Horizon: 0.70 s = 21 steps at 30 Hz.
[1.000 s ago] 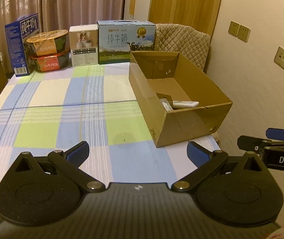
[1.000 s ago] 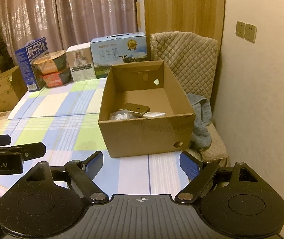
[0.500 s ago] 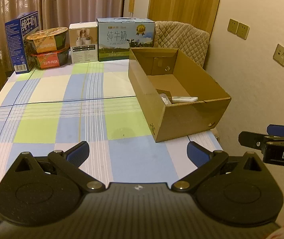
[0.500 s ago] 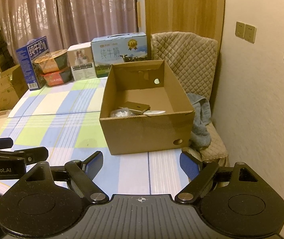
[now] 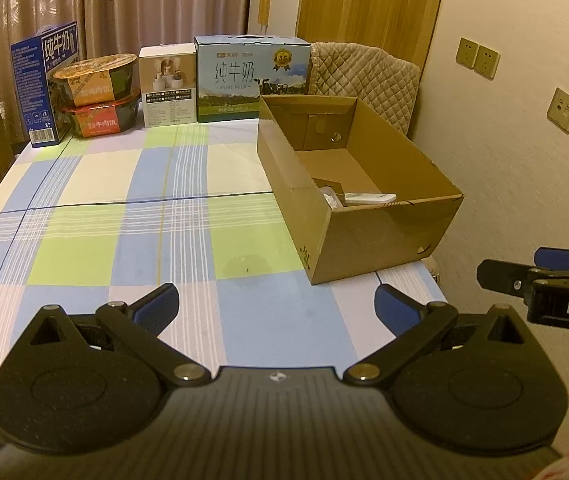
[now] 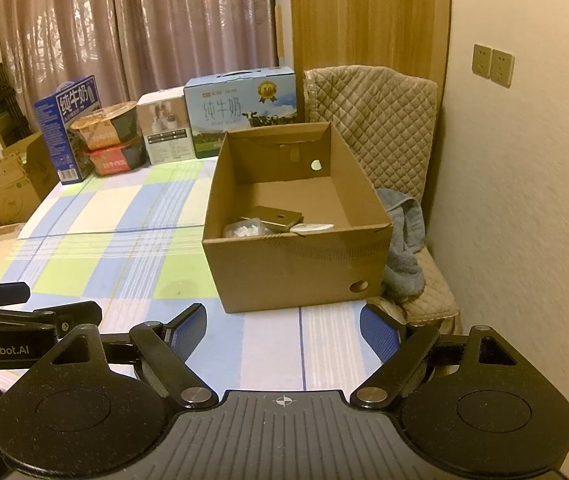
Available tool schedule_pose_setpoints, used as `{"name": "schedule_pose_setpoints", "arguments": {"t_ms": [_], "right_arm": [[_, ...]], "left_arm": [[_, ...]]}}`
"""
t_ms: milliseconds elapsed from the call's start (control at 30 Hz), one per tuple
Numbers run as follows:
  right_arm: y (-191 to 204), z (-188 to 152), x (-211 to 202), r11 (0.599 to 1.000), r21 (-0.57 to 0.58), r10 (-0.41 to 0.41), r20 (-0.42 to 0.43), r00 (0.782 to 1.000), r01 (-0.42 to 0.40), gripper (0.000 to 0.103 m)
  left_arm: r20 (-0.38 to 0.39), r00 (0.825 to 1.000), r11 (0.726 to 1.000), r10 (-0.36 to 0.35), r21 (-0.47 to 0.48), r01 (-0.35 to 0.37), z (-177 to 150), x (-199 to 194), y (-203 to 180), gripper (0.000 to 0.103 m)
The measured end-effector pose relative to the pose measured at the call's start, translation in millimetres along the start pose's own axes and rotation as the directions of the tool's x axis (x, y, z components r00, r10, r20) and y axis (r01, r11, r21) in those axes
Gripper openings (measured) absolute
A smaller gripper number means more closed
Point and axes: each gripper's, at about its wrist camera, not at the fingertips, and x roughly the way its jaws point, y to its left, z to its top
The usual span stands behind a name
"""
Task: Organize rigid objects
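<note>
Several items in scope: findings run from the largest thing to the smallest.
Table (image 5: 96, 240): covered in a checked cloth; its broad middle and near part carry no loose object in either view.
Cardboard box (image 6: 292, 268): stands open-topped on the table's right side, next to a quilted chair (image 6: 368, 100). It is judged to be the collection point.
Back row: a light-blue milk carton (image 5: 252, 76), a dark-blue milk carton (image 5: 44, 88), a white product box (image 5: 168, 86) and two stacked noodle bowls (image 5: 98, 94) stand upright along the far edge, touching or just beside one another. Whether these belong to the task cannot be told.
Box contents: a flat brown card-like piece (image 6: 274, 216), a crumpled clear packet (image 6: 244, 230) and a slim white item (image 5: 370, 199) lie together at the near end of the box floor. The far end of the floor is bare.
Left gripper (image 5: 276, 306): jaws spread wide, nothing between them; hovers over the near table edge, well apart from the box.
Right gripper (image 6: 284, 330): jaws spread wide, empty; faces the box's near wall from above the table edge.
Progress: judged late or complete. Three small things sit inside the box and none waits on the open cloth.
Remaining: at most the back row, if it counts; otherwise nothing visible is left to gather.
</note>
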Motion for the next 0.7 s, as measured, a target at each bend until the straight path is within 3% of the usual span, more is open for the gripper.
{"name": "schedule_pose_setpoints", "arguments": {"t_ms": [700], "right_arm": [[-1.0, 2.3, -0.1, 1.0, 0.013, -0.005, -0.002, 1.0, 0.005, 0.081]], "left_arm": [[0.005, 1.0, 1.0, -0.007, -0.001, 0.007, -0.2, -0.5, 0.6, 0.103]]}}
